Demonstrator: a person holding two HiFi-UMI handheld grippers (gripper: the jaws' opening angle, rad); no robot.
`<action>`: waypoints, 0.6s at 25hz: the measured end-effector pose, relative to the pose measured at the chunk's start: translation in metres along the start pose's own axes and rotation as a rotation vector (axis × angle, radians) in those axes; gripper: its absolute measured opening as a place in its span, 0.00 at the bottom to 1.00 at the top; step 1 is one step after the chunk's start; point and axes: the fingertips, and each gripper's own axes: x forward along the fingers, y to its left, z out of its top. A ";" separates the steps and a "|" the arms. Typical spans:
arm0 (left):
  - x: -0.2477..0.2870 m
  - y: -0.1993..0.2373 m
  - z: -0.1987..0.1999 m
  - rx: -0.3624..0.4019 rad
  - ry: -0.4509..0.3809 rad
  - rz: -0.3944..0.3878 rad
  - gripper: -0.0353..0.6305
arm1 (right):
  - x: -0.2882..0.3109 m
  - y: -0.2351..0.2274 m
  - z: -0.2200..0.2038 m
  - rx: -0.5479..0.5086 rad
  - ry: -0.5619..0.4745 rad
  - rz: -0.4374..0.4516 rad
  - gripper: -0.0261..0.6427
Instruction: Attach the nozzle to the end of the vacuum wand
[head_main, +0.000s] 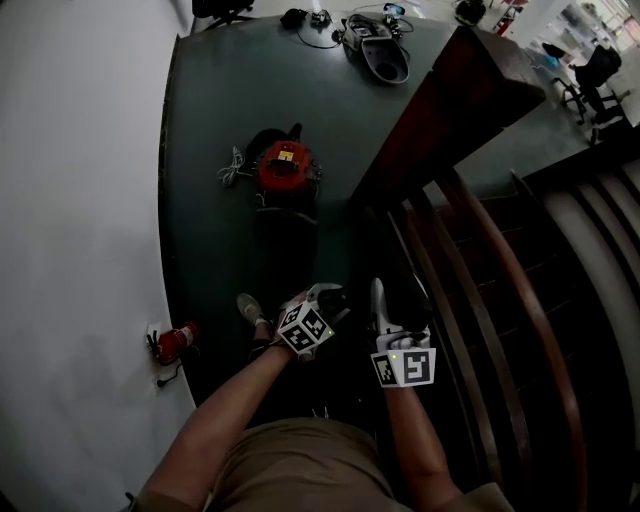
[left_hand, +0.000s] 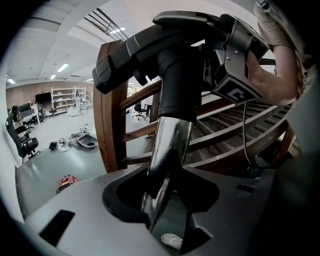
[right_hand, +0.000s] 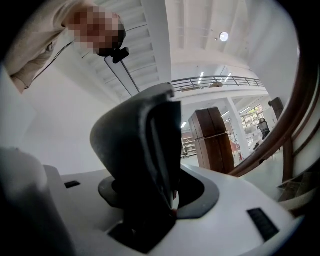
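Wand (left_hand: 170, 145) runs upward, slightly tilted, from left hand-held gripper (left_hand: 165, 217) to nozzle (left_hand: 172, 55).

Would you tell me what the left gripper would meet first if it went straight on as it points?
Probably the black nozzle atop the wand, held by the right gripper; depth is unclear.

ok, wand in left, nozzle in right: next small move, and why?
Probably push the nozzle a little further onto the wand, with the left gripper holding it firm. The right gripper is shut on the nozzle, whose collar already sits over the wand's end; whether it has latched cannot be seen.
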 end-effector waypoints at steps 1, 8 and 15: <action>0.000 0.004 0.001 -0.011 -0.001 0.011 0.31 | 0.002 0.000 0.000 -0.011 -0.005 0.006 0.35; 0.003 0.025 0.009 -0.047 0.015 0.053 0.31 | 0.012 0.004 0.008 -0.021 -0.043 0.034 0.35; 0.008 0.030 0.013 -0.031 0.022 0.032 0.31 | 0.019 0.013 0.008 -0.065 -0.040 0.041 0.35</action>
